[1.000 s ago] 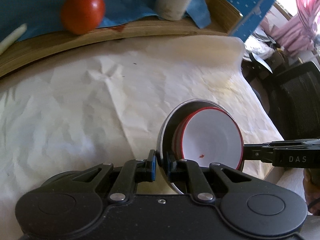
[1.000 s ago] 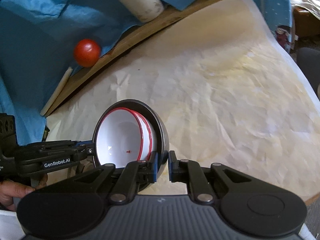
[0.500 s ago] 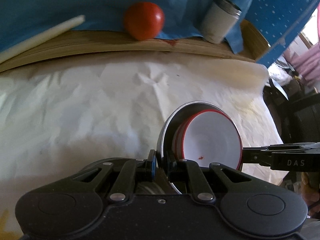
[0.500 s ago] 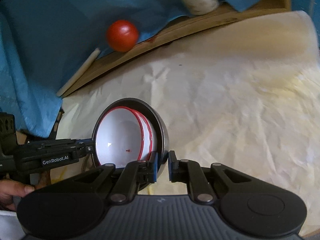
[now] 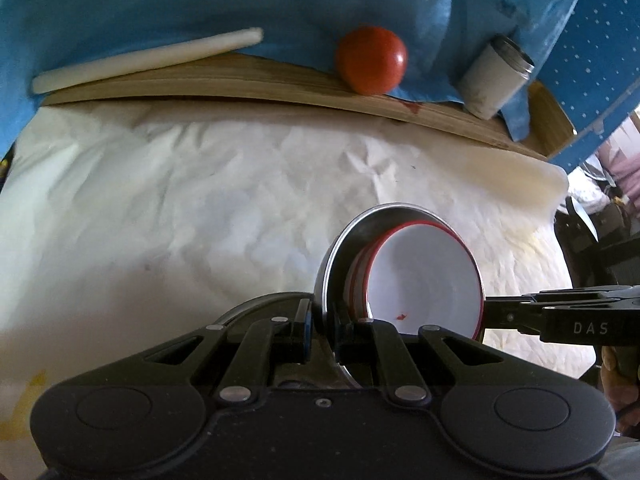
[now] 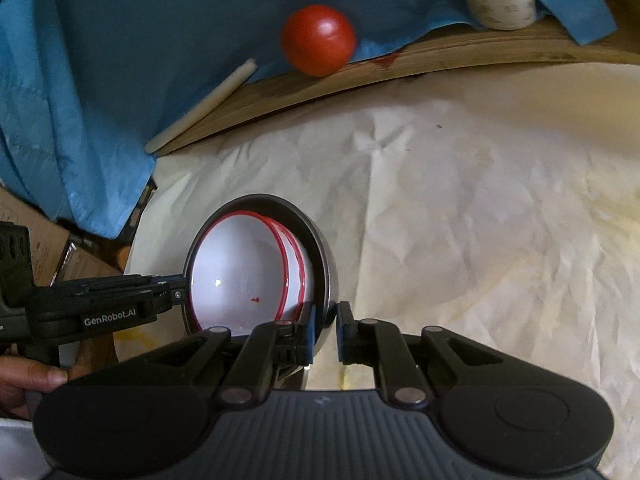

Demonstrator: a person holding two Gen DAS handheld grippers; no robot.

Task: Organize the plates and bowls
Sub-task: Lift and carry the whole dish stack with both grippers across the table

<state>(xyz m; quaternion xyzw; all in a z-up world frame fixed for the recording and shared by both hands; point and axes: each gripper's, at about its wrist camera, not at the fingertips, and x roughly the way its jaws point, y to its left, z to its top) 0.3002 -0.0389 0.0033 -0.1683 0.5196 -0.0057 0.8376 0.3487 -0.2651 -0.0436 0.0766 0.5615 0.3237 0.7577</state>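
A steel bowl (image 5: pixel 344 240) holds nested white bowls with red rims (image 5: pixel 424 280). My left gripper (image 5: pixel 323 332) is shut on the steel bowl's rim on one side. My right gripper (image 6: pixel 325 332) is shut on the rim of the same steel bowl (image 6: pixel 320 248) on the opposite side. The white bowls (image 6: pixel 236 276) sit tilted inside it. The stack hangs above the white paper-covered table (image 5: pixel 180 208). Each gripper shows in the other's view, the right one (image 5: pixel 560 316) and the left one (image 6: pixel 100 304).
A red tomato (image 5: pixel 371 60), a white candle-like stick (image 5: pixel 144 56) and a grey-white cylindrical cup (image 5: pixel 494 76) lie on a wooden board (image 5: pixel 240 84) and blue cloth at the table's far edge. A chair and clutter stand off the table's right side.
Both grippers have carried the bowl stack leftward along the table; the tomato, cup and stick have shifted right in both views. The grip on the steel bowl is unchanged.
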